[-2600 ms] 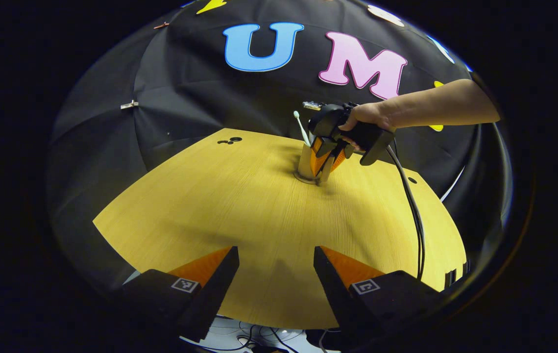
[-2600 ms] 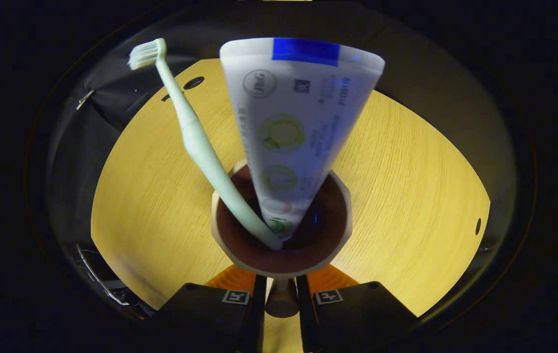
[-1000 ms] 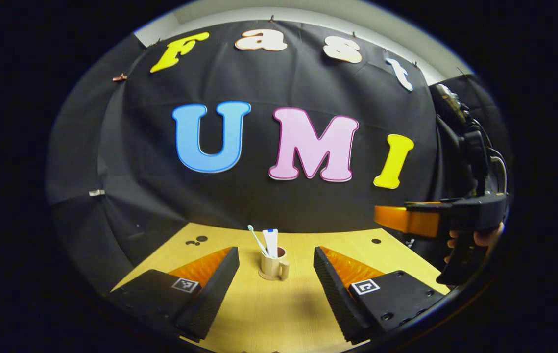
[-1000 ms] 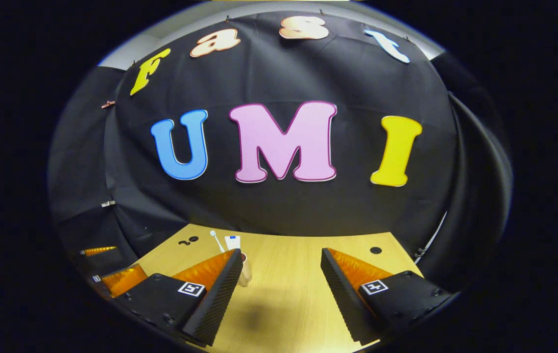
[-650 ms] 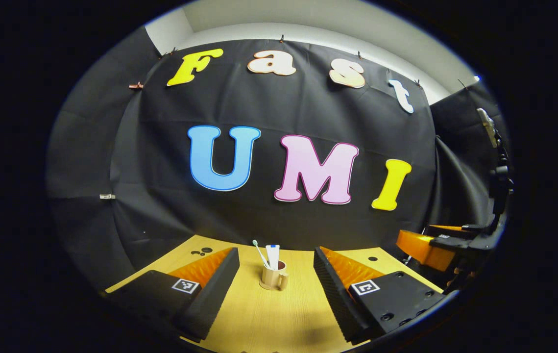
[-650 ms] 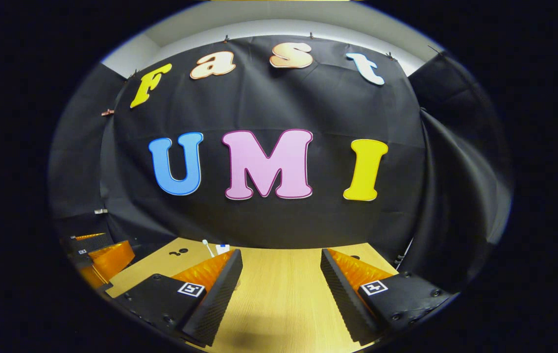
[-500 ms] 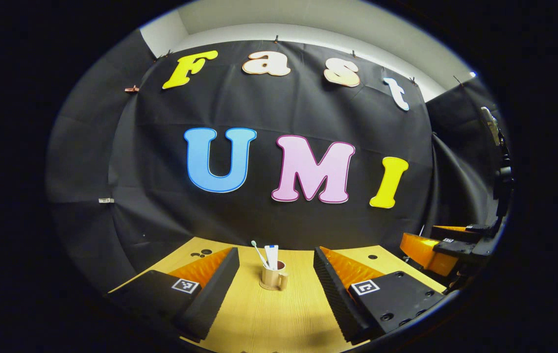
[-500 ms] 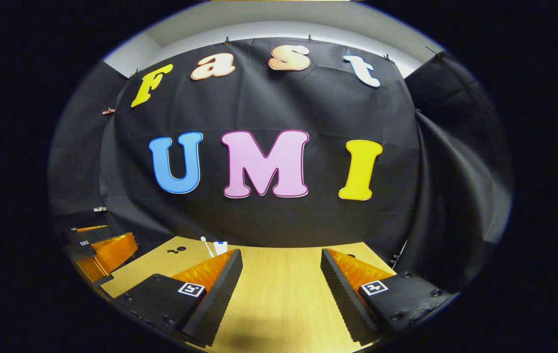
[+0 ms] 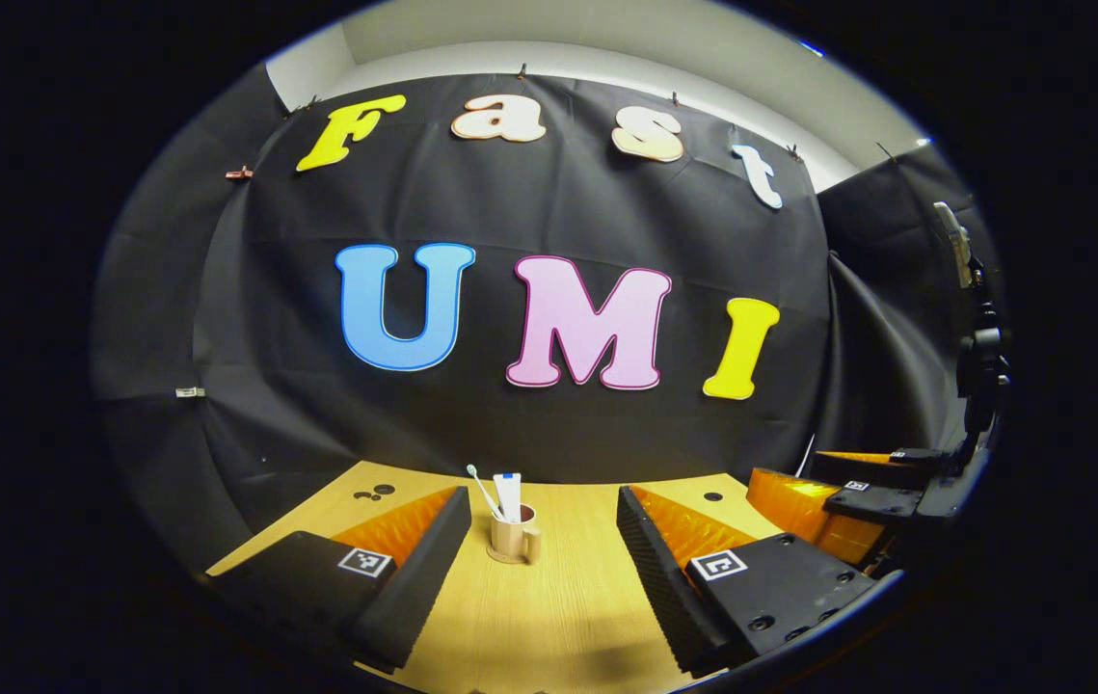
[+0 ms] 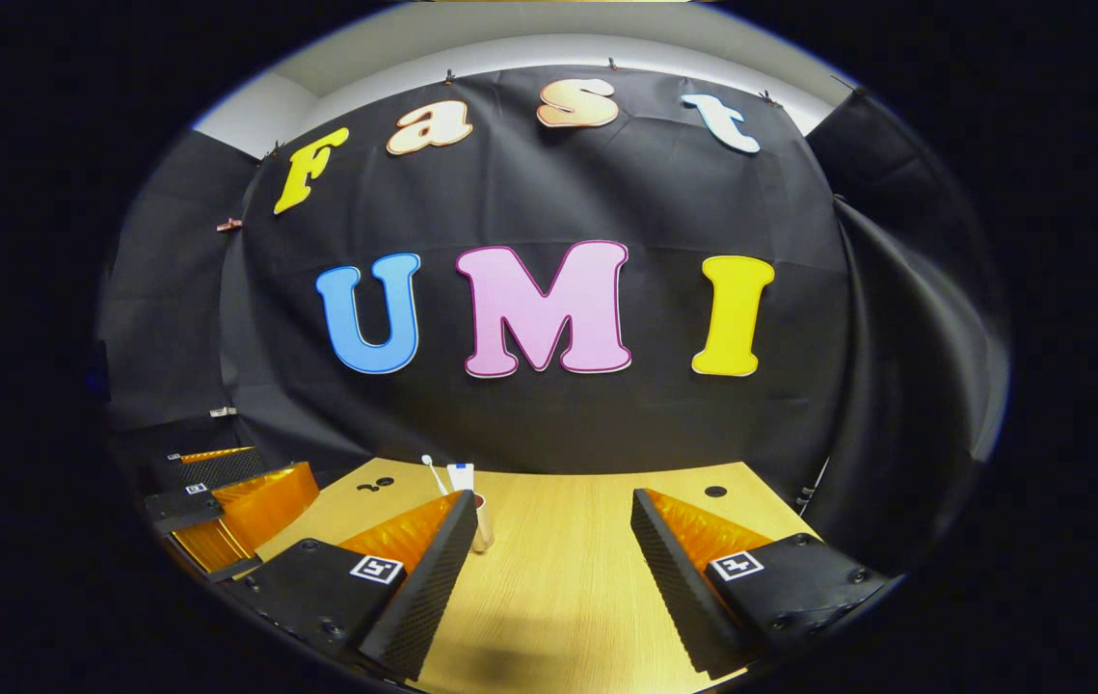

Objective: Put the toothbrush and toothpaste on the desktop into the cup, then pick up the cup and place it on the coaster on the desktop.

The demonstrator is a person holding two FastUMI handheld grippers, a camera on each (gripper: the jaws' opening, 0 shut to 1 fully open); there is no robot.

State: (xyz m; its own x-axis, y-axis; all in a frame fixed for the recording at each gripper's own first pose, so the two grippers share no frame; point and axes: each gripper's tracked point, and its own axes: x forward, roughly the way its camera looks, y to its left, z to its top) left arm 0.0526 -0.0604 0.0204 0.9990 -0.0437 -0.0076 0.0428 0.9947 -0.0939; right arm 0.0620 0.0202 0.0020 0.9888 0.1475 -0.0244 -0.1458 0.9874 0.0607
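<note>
Straight ahead of my left gripper (image 9: 541, 540), framed between its spread, empty fingers, the cup (image 9: 513, 538) stands upright on the desktop (image 9: 558, 617) holding toothbrush (image 9: 484, 491) and toothpaste (image 9: 508, 494) (coaster too small to make out). My right gripper (image 10: 553, 564), likewise open, sits level, the cup left of its fingers.

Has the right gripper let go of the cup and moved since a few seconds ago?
Yes. The right gripper has backed away from the cup, which stands alone on the table; its fingers are open.
</note>
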